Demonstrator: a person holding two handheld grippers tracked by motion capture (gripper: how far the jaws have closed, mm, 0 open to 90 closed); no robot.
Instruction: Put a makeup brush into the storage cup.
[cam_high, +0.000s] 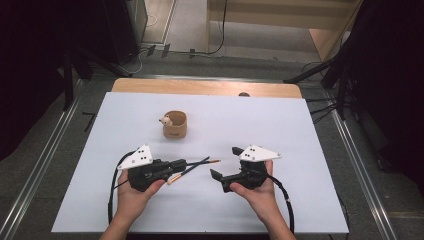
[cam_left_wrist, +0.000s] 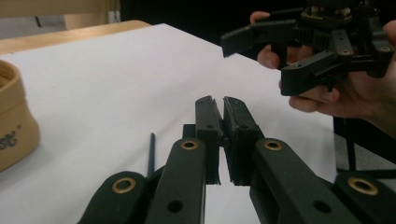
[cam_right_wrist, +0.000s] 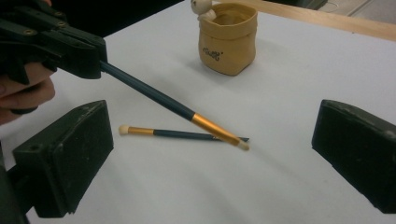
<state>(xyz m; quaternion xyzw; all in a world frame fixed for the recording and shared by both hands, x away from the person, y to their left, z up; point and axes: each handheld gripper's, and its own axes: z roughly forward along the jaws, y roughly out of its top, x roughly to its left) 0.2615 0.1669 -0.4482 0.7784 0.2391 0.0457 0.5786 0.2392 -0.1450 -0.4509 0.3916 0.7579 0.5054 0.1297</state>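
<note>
My left gripper (cam_high: 179, 164) is shut on a makeup brush (cam_high: 202, 162) with a dark blue handle and gold ferrule; its pale tip slants down to the table (cam_right_wrist: 159, 100). A second, thinner brush (cam_right_wrist: 177, 134) lies flat on the white sheet, crossing under the held one. In the left gripper view the jaws (cam_left_wrist: 222, 107) stand pressed together, with a thin dark handle (cam_left_wrist: 152, 154) showing to their left. My right gripper (cam_high: 226, 162) is open and holds nothing. Its pads (cam_right_wrist: 65, 158) stand wide apart, on either side of the two brush tips.
A tan fabric pouch (cam_high: 175, 125) with a small pale figure (cam_high: 165, 120) at its rim stands upright behind the brushes. The white sheet (cam_high: 300, 200) covers a wooden table (cam_high: 205, 87). Dark stands and cables line both sides.
</note>
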